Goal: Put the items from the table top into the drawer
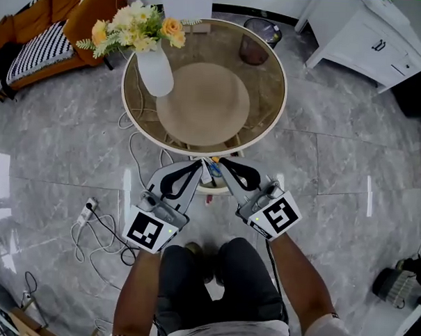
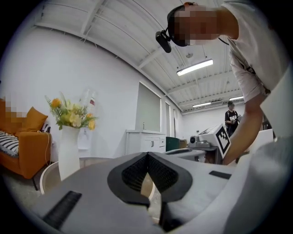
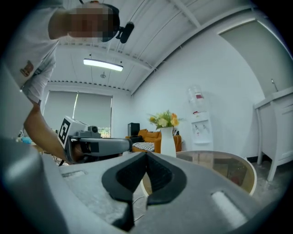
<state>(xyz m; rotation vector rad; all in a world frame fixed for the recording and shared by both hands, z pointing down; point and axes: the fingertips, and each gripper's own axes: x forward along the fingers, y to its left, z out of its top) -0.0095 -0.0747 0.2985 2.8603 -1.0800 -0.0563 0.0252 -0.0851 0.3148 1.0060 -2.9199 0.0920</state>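
The left gripper and right gripper hang level, jaws pressed together on nothing, beside the round glass table.

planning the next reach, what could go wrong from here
1. The tall vase of flowers stands near the rim of the glass table; a bump from the left gripper could tip it.
2. Loose cables lie on the floor close by; a step to the left could snag them.
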